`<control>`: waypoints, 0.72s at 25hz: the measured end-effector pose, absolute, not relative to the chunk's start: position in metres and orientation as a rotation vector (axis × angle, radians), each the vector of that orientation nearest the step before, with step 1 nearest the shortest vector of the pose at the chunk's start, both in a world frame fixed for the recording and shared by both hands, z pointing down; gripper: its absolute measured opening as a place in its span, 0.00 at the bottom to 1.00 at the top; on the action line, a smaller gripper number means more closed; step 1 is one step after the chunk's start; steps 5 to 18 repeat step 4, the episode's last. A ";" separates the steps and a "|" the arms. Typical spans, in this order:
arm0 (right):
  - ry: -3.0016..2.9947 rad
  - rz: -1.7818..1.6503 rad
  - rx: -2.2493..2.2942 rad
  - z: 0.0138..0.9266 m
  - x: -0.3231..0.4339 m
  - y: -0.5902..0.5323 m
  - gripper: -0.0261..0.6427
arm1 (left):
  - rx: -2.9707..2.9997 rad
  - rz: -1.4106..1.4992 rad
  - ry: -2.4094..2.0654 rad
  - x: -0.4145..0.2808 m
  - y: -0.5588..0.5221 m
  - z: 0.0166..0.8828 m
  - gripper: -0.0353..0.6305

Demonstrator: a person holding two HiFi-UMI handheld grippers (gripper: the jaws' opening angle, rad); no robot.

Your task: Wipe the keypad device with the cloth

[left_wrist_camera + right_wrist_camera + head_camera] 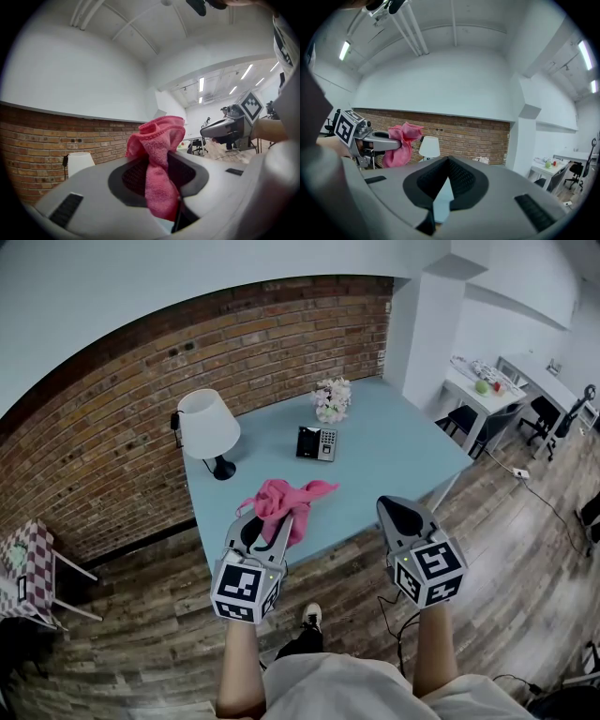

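Head view, looking steeply down, with both gripper views. The left tongs (pixel 267 529) are clamped on a pink cloth (pixel 281 500), which bunches above the jaws and hangs down between them (the left gripper view shows the fabric pinched in the narrow gap). The right tongs (pixel 401 514) are closed with nothing between the jaws, their tips meeting. Both are held roughly level near the front edge of a pale blue desk (pixel 394 456). The keypad device (pixel 317 443) lies on the desk toward its far side, just in front of a small bunch of flowers (pixel 332 399) and to the right of a white-shaded lamp (pixel 208 427), well apart from the cloth. A brick wall (pixel 141 409) runs behind the desk.
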State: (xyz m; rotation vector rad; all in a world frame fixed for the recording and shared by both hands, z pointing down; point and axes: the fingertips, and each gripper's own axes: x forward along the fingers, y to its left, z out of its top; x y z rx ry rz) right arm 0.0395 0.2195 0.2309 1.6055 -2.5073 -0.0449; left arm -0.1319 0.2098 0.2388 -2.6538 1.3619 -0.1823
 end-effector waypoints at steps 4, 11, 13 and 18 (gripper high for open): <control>-2.503 -0.022 1.606 0.234 0.038 0.218 0.07 | -2.658 -0.192 1.358 -0.134 0.208 0.238 0.28; -2.503 -0.022 1.606 0.234 0.038 0.218 0.07 | -2.658 -0.192 1.358 -0.134 0.208 0.238 0.28; -2.503 -0.022 1.606 0.234 0.038 0.218 0.07 | -2.658 -0.192 1.358 -0.134 0.208 0.238 0.28; -2.503 -0.022 1.606 0.234 0.038 0.218 0.07 | -2.658 -0.192 1.358 -0.134 0.208 0.238 0.28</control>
